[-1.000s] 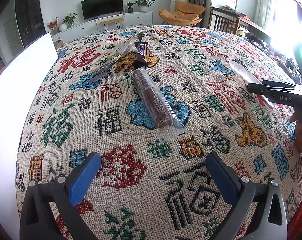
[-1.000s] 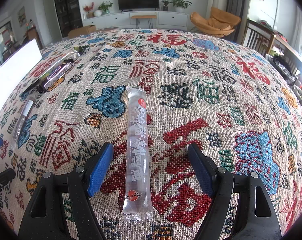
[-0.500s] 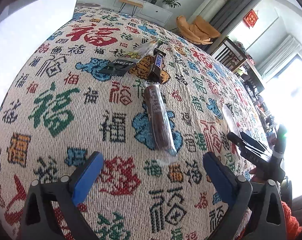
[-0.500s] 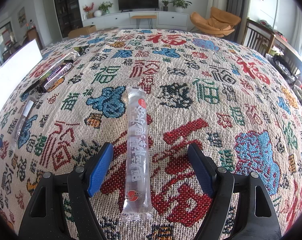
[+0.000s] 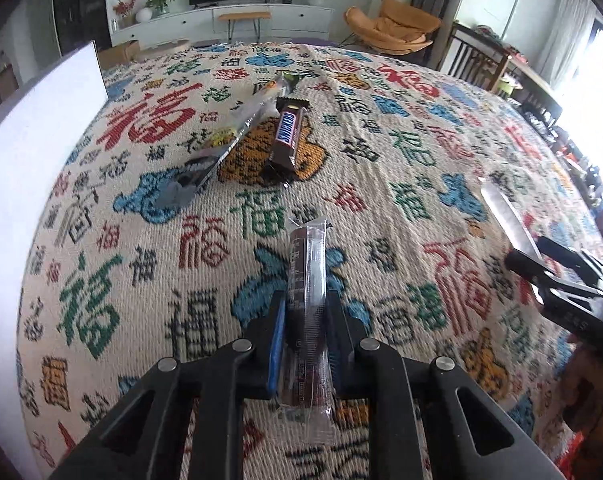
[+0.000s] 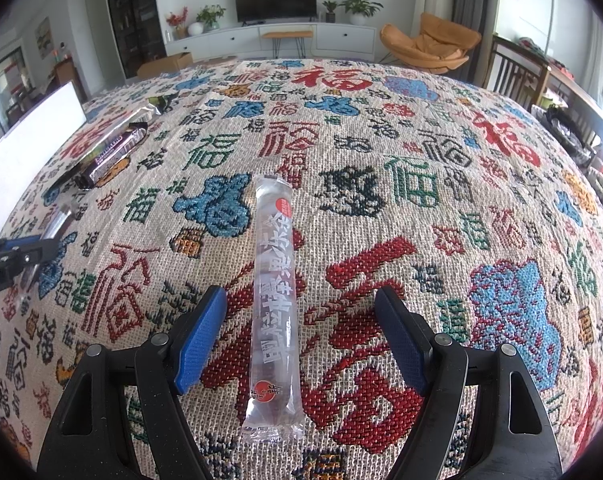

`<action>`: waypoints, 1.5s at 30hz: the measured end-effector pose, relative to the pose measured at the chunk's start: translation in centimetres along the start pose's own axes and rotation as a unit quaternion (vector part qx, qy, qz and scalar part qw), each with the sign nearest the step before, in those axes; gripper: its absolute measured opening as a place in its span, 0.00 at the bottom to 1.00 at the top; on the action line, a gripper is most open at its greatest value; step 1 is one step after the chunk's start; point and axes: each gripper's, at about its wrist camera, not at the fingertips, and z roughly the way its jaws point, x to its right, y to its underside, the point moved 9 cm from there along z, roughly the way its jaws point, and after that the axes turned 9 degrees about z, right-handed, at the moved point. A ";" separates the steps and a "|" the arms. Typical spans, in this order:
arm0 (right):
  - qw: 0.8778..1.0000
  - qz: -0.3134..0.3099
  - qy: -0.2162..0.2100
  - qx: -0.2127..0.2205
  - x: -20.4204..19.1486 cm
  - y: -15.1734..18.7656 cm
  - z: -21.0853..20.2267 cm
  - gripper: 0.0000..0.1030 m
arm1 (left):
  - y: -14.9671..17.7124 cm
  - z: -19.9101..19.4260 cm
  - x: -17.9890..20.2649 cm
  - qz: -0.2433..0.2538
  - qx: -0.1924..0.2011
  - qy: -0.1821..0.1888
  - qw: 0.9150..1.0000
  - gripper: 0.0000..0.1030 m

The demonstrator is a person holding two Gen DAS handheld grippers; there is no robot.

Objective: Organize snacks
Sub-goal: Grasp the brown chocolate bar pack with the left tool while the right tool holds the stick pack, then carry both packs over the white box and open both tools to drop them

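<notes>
My left gripper (image 5: pixel 304 312) is shut on a long brown snack stick in clear wrap (image 5: pixel 306 276), which points away over the patterned cloth. Farther off lie a Snickers bar (image 5: pixel 287 136) and a silvery snack pack (image 5: pixel 225 148) side by side. In the right wrist view my right gripper (image 6: pixel 301 312) stands open, its blue pads (image 6: pixel 199 336) on either side of a clear white-lettered snack stick (image 6: pixel 273 292) lying flat, apart from it. The left gripper (image 6: pixel 11 260) shows at the left edge there, and the right gripper (image 5: pixel 561 280) shows at the right of the left wrist view.
A woven tablecloth (image 6: pixel 421 184) with coloured characters covers the table. A white board (image 5: pixel 29 160) stands along the left edge. Beyond the far edge are a TV cabinet (image 6: pixel 277 36), an orange chair (image 6: pixel 429 46) and wooden chairs (image 6: pixel 517 68).
My left gripper moved in over the brown snack stick and its jaws closed on it; the view rolled back level. The right gripper and its clear stick stayed put.
</notes>
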 end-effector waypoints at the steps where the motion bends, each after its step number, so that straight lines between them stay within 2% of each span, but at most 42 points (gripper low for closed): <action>1: 1.000 0.000 -0.001 0.000 0.0 0.0 0.0 0.77 | 0.6 -0.6 0.1 -0.009 0.005 0.019 1.000 0.18; 3: 1.000 0.001 -0.001 0.000 0.0 0.0 -0.1 0.77 | 1.5 -2.0 0.1 -0.020 0.015 0.050 0.998 0.18; 7: 1.000 0.001 -0.008 -0.002 0.0 0.1 0.0 0.80 | 3.0 -4.6 0.0 -0.036 0.033 0.072 0.996 0.18; 8: 1.000 -0.001 -0.022 -0.011 -0.3 0.1 0.0 0.86 | 3.4 -5.4 0.1 -0.039 0.037 0.075 0.996 0.18; 10: 0.997 -0.006 -0.043 -0.059 -0.5 -0.2 0.2 0.86 | 3.8 -6.6 -0.2 -0.040 0.048 0.077 0.995 0.18; 12: 0.989 0.041 -0.081 -0.118 -0.4 -0.8 0.0 0.85 | 4.1 -7.4 -0.4 -0.045 0.057 0.077 0.994 0.18; 14: 0.977 0.093 -0.111 -0.157 -0.3 -1.9 -0.2 0.84 | 4.2 -7.8 -0.7 -0.052 0.064 0.081 0.993 0.18; 16: 0.979 0.089 -0.082 -0.166 -0.2 -3.1 0.1 0.83 | 4.2 -8.2 -0.7 -0.059 0.070 0.089 0.992 0.18; 19: 0.982 0.043 -0.036 -0.181 -1.1 -3.3 1.1 0.82 | 4.4 -9.6 -0.9 -0.065 0.082 0.098 0.990 0.18; 20: 0.980 0.034 -0.028 -0.192 -1.5 -2.9 1.5 0.79 | 4.5 -10.2 -1.0 -0.066 0.088 0.099 0.989 0.18; 22: 0.979 0.016 -0.020 -0.201 -2.2 -2.3 1.8 0.54 | 4.4 -11.3 -1.5 -0.071 0.099 0.100 0.988 0.18; 23: 0.978 0.007 -0.013 -0.209 -2.5 -1.8 2.0 0.27 | 4.5 -11.9 -1.7 -0.075 0.104 0.102 0.987 0.18; 25: 0.978 0.004 -0.003 -0.208 -2.3 -1.3 2.1 0.18 | 4.6 -13.0 -2.2 -0.085 0.114 0.107 0.984 0.18; 28: 0.979 0.021 -0.019 -0.201 -2.7 -1.4 1.0 0.18 | 4.5 -15.1 -2.9 -0.102 0.136 0.119 0.978 0.18; 30: 0.981 0.028 -0.051 -0.187 -4.0 -2.2 -0.8 0.18 | 4.0 -16.4 -3.4 -0.109 0.153 0.123 0.974 0.18; 34: 0.978 0.031 -0.139 -0.153 -10.2 -5.1 -5.5 0.18 | 2.7 -19.5 -5.9 -0.136 0.183 0.134 0.964 0.18; 37: 0.967 0.023 -0.217 -0.134 -17.5 -7.4 -9.1 0.18 | 1.8 -22.5 -9.8 -0.157 0.209 0.120 0.958 0.18; 42: 0.937 -0.014 -0.328 -0.123 -31.5 -8.5 -13.7 0.18 | 2.7 -25.9 -19.1 -0.190 0.214 0.031 0.958 0.18; 45: 0.921 -0.042 -0.365 -0.132 -39.5 -7.5 -14.8 0.18 | 4.2 -26.4 -24.0 -0.206 0.196 -0.029 0.958 0.18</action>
